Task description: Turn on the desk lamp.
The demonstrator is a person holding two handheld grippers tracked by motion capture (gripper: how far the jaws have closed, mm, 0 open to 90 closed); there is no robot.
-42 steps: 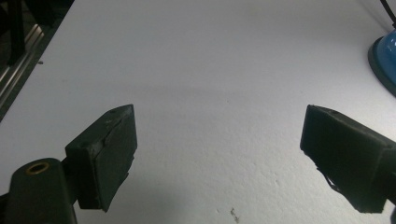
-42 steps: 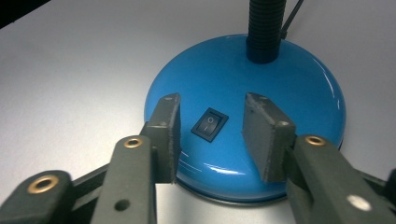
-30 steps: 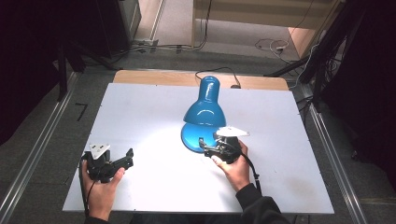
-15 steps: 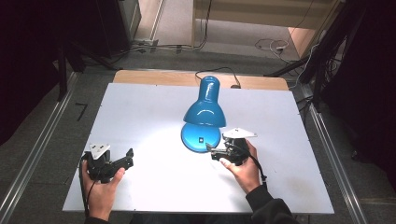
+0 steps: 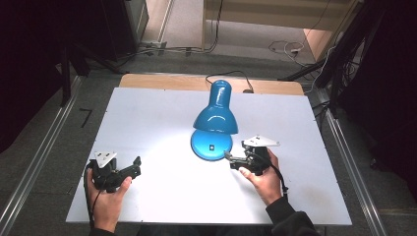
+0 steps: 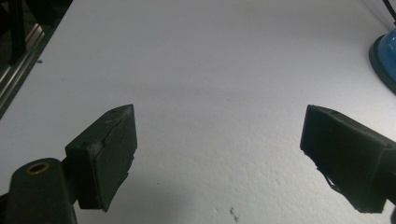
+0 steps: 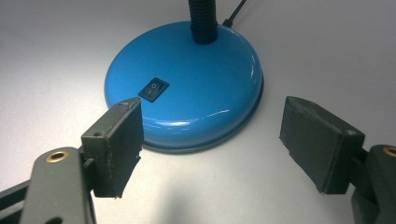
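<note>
A blue desk lamp point(image 5: 215, 123) stands near the middle of a white table point(image 5: 147, 113), its round base point(image 7: 184, 105) directly ahead of the right hand-held gripper point(image 5: 235, 161), just beyond the tips of its jaws and not touching them. In the right gripper view the base sits between and past the two black pads point(image 7: 116, 144), which stand wide apart with nothing between them; the jaws have just been opening. A small black rocker switch point(image 7: 155, 89) is set in the top of the base on the side facing this hand-held gripper, slightly toward its left-hand pad. Behind the switch a black ribbed neck point(image 7: 202, 21) rises from the base, and a dark cord point(image 7: 236, 11) trails off beyond it.

From the high view the lamp's long axis runs away from the person: base nearest, glossy bell-shaped shade point(image 5: 216, 110) leaning over it and pointing toward the far edge of the table. The lamp casts a bright patch on the table around its base, so it appears to be lit.

The left hand-held gripper point(image 5: 129, 169) rests well off to the side, its jaws also spread and empty, with the rim of the base at the far right of its view. The right hand is plainly the nearer, so any press on the switch or grasp of the base would likely fall to it.
</note>
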